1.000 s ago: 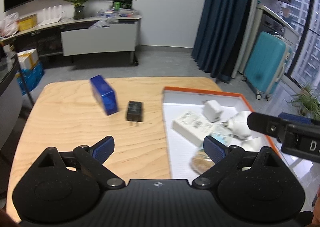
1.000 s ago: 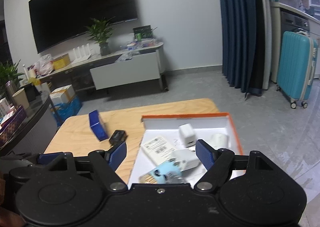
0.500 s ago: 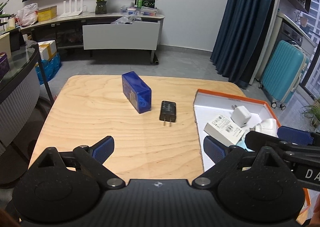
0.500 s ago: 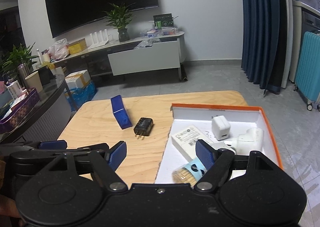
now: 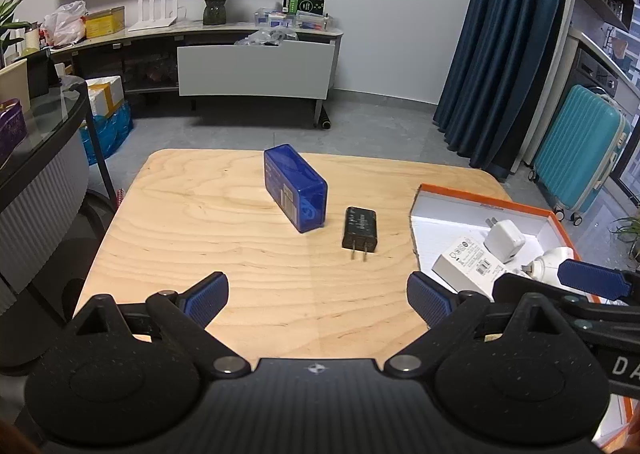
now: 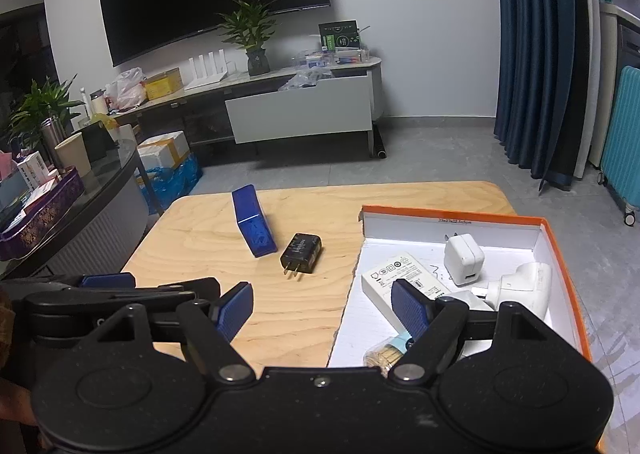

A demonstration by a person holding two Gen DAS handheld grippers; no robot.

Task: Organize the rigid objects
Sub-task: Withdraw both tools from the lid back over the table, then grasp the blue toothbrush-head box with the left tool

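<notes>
A blue box (image 5: pixel 295 186) (image 6: pixel 253 225) stands on edge on the wooden table (image 5: pixel 208 230) (image 6: pixel 208 238). Beside it lies a black plug adapter (image 5: pixel 360 229) (image 6: pixel 301 248), prongs toward me. An orange-rimmed white box (image 5: pixel 476 201) (image 6: pixel 460 212) at the right holds a white flat box (image 5: pixel 468 260) (image 6: pixel 400 278), a white charger cube (image 5: pixel 504 240) (image 6: pixel 464 258), a white adapter (image 6: pixel 524 288) and a tub of toothpicks (image 6: pixel 384 356). My left gripper (image 5: pixel 318 296) hangs open over the table's near edge, nothing between its fingers. My right gripper (image 6: pixel 322 310) is open above the box's left wall, also empty.
The right gripper's fingers (image 5: pixel 592 280) reach into the left wrist view at the right; the left gripper's fingers (image 6: pixel 108 280) show at the left of the right wrist view. A round glass table (image 6: pixel 80 189) stands left. A TV cabinet (image 5: pixel 256 65) and teal suitcase (image 5: pixel 576 157) stand behind.
Both views have swung, so the table objects now sit further right in the left wrist view and further from the cameras. Both grippers stayed open. Nothing on the table moved.
</notes>
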